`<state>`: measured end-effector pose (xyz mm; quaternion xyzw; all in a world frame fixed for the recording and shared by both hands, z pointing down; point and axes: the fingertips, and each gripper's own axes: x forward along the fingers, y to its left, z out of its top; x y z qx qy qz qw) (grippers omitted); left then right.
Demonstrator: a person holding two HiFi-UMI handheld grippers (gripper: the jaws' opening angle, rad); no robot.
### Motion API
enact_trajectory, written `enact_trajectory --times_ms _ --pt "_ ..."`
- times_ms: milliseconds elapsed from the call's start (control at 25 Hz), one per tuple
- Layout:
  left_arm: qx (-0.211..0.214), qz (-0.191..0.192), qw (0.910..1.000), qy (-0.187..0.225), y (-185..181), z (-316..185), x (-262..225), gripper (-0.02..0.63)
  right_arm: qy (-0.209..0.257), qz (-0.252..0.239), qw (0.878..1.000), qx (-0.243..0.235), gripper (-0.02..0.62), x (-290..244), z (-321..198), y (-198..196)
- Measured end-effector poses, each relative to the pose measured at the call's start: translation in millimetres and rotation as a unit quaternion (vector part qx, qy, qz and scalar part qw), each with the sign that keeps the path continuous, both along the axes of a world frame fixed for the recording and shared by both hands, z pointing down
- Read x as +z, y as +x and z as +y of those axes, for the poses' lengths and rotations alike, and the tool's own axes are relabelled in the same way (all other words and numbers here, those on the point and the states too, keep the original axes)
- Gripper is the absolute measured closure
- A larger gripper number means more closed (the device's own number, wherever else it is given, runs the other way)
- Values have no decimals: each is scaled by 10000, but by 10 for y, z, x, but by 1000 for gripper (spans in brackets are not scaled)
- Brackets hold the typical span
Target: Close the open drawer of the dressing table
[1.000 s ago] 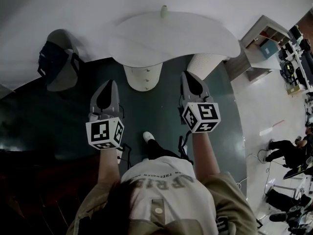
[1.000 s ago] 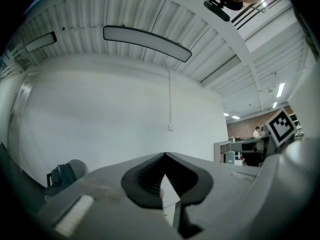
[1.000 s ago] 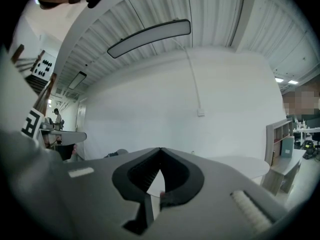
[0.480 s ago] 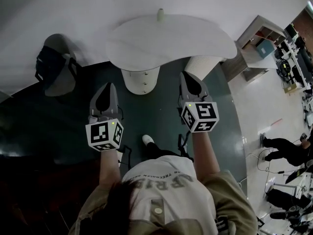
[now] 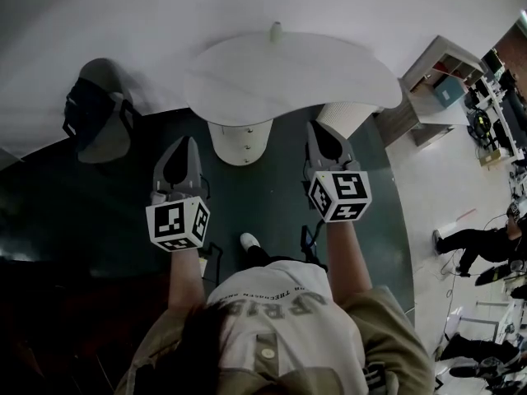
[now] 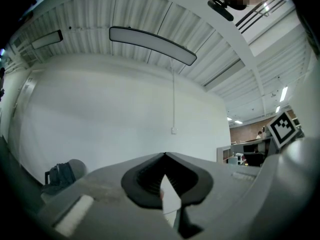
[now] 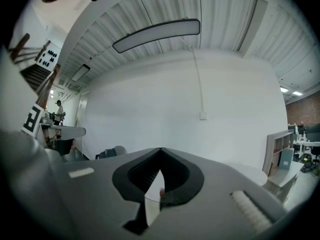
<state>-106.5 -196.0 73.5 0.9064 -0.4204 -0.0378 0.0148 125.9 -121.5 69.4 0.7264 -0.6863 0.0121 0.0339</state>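
Note:
The white dressing table (image 5: 288, 64) stands against the wall, with a rounded white drawer unit (image 5: 239, 141) jutting out from under its front edge. Small knobs show on the unit's front; how far a drawer is pulled out I cannot tell. My left gripper (image 5: 187, 141) hovers just left of the unit, shut and empty. My right gripper (image 5: 316, 127) hangs to the unit's right, near a ribbed white cylinder (image 5: 347, 111), also shut with nothing in it. Both point level toward the wall; in their own views the left gripper (image 6: 164, 155) and right gripper (image 7: 160, 149) touch nothing.
A grey chair with a dark bag (image 5: 95, 109) stands at the left by the wall. A small pale object (image 5: 276, 30) sits at the table's back edge. A shelf unit (image 5: 440, 71) is at the right, with people (image 5: 469, 243) beyond the dark rug (image 5: 272, 200).
Both grippers stay where they were, shut. Only the head view has shifted a little, and a person at the far right has moved.

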Motion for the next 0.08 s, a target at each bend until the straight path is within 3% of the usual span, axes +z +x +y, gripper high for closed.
enact_trajectory --times_ms 80 --pt "12 15 10000 10 19 -10 -22 599 3 20 10000 -10 594 -23 -11 11"
